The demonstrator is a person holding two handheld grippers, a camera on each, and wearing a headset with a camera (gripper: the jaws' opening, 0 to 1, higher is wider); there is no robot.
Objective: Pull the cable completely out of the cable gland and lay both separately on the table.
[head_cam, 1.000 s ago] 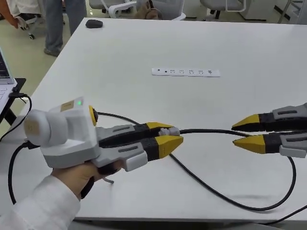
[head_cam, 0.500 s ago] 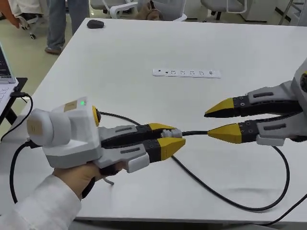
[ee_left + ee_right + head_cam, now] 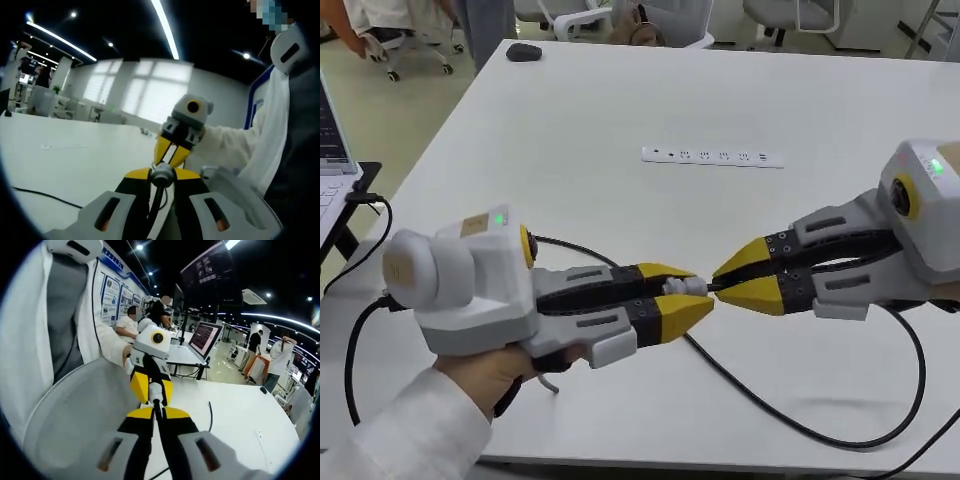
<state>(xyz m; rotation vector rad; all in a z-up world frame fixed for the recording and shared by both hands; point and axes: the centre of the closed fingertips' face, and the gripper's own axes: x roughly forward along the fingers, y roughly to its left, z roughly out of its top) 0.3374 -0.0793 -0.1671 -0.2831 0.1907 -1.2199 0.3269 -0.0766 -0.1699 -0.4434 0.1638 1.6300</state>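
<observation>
right now the left gripper (image 3: 694,291) is clamped on the cable gland (image 3: 682,287), holding it above the table (image 3: 620,100). the right gripper (image 3: 718,284) meets it nose to nose. its jaws seem pinched on the cable (image 3: 740,380) just beside the cable gland, though that spot is too small to be sure. the cable is not yet out and neither part is laid down. a weak pinch could let the cable slide through the right jaws. an off-axis pull could twist the cable gland out of the left jaws. the slack loop on the table may drag or snag.

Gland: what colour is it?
Light grey gland; shows best in the left gripper view.
</observation>
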